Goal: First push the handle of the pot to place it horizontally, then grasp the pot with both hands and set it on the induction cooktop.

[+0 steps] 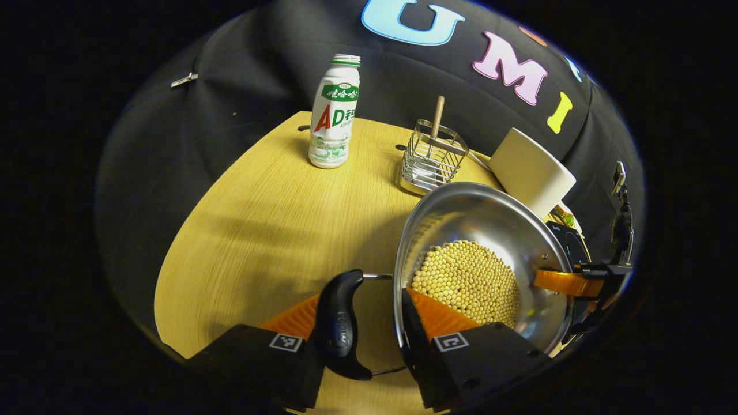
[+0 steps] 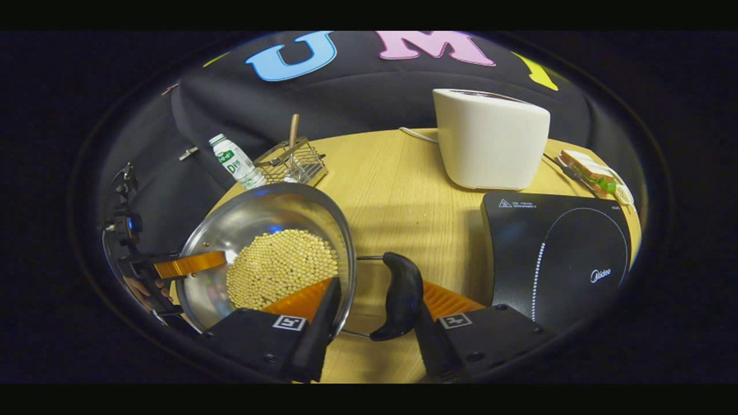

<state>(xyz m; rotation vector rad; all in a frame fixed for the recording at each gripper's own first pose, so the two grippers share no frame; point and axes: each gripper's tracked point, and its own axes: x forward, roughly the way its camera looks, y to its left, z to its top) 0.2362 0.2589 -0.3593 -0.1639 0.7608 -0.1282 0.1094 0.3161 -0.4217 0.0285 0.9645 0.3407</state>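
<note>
A steel pot holding soybeans sits on the wooden table. My left gripper straddles one black side handle, with one finger outside the handle and the other against the pot's inner wall. My right gripper holds the opposite black handle the same way. Each gripper's inner finger shows across the pot in the other gripper's view. The black induction cooktop lies to the right of the pot. I cannot tell whether the pot rests on the table or hangs just above it.
A white appliance stands behind the cooktop, beside a sandwich on a plate. A wire basket with a wooden stick and a white drink bottle stand behind the pot.
</note>
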